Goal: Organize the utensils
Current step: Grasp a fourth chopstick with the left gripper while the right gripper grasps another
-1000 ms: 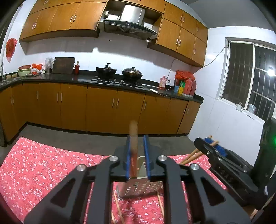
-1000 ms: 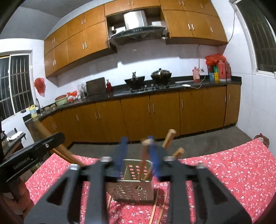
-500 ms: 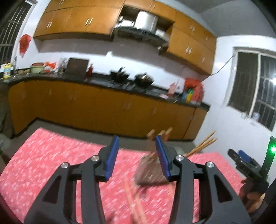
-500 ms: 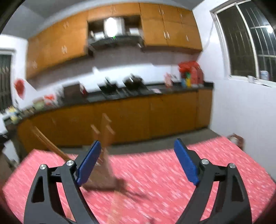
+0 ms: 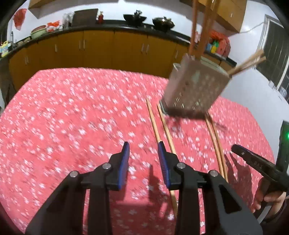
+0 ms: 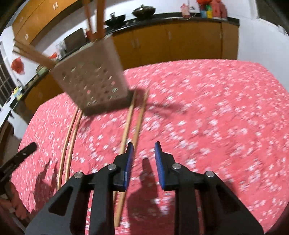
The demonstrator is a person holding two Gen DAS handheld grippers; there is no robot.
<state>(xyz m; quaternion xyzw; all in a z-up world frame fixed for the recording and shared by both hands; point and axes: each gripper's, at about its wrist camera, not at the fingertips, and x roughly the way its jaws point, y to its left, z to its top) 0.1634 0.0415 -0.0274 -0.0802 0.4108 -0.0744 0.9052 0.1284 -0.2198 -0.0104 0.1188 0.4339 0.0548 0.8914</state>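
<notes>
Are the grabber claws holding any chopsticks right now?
No. The left gripper and right gripper are both open with nothing between their blue pads. Loose chopsticks lie on the red tablecloth.

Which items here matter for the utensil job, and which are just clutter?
Job:
holder with chopsticks in it
left pair of chopsticks on the cloth
right pair of chopsticks on the cloth
left gripper, open
right gripper, open

Clutter:
woks on the counter
bottles
cutting board
</notes>
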